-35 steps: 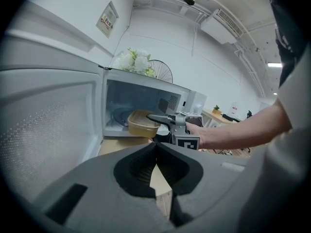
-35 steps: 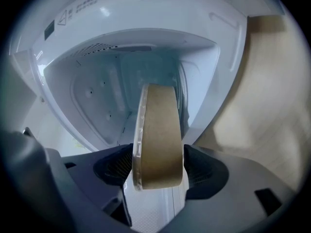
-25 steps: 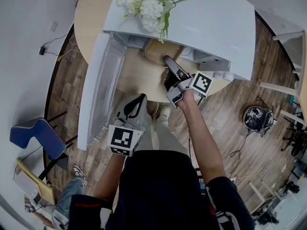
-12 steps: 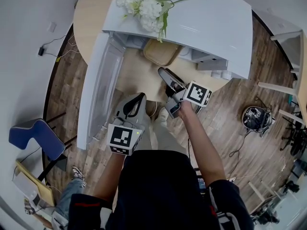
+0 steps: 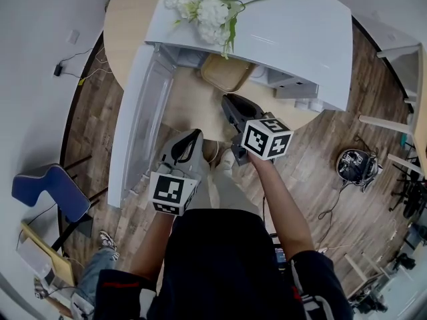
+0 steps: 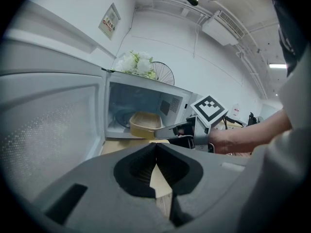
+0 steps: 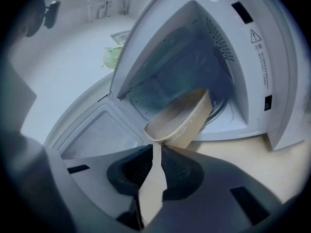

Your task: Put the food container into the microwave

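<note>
The food container [image 5: 227, 73] sits inside the cavity of the microwave [image 5: 287, 32], on the cavity floor toward the front opening. Its near rim lies close to the threshold; whether it is fully past the sill cannot be told. Nothing touches it.

The right gripper [image 5: 228, 103] hangs just in front of the microwave's opening, above the worktop [image 5: 183, 109], pointing at the container but clear of it. In the right gripper view its fingers [image 7: 177, 171] stand released with only a narrow slit between the tips, and nothing is in that slit; the container's rim shows just beyond them.

The left gripper [image 5: 195, 139] is held farther back from the microwave, near the person's body, off the front edge of the worktop. Its fingers [image 6: 136, 171] are clenched tip to tip on nothing.

The microwave's door [image 5: 133, 125] stands swung wide open at the microwave's left side. A bunch of white flowers [image 5: 200, 5] lies on the microwave's top.

Judged from this, the placing itself looks done or very nearly so: the container rests in the cavity and is let go. What may be left is a small push deeper, if the rim overhangs, and swinging the door shut.
</note>
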`<state>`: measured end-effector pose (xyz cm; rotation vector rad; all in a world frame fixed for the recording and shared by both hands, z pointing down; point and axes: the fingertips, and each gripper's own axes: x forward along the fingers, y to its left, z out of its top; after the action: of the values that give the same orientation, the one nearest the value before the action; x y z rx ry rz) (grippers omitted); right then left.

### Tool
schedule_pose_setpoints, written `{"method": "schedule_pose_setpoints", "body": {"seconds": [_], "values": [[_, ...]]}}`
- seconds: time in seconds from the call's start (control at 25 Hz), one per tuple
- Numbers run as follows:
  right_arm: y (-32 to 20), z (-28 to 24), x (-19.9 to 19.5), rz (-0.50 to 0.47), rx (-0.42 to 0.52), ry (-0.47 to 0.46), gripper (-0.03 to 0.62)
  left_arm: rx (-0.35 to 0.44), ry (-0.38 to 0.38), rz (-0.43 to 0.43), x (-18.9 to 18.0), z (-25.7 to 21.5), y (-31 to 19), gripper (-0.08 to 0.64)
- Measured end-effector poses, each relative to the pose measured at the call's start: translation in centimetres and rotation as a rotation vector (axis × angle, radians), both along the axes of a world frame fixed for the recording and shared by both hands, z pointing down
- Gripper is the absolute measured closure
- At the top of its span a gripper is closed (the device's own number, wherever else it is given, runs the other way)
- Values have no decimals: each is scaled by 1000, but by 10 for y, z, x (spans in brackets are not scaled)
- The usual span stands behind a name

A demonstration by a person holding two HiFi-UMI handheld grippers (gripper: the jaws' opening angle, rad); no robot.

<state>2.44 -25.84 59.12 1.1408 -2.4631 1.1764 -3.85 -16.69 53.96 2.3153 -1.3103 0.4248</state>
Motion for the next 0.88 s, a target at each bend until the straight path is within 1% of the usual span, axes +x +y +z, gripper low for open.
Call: {"method": "schedule_pose_setpoints", "body": {"seconds": [0.08,0.2,0.88], "values": [[-2,0,0,-3,13,31,540,-1,-2,-3,-1,0,0,543],[-7,1,0,1,20,50,543,1,0,-4,-2,0,-1,543],[-49,7,10,30,49,104,543,-23,-8,-13,-8,11,-6,543]]}}
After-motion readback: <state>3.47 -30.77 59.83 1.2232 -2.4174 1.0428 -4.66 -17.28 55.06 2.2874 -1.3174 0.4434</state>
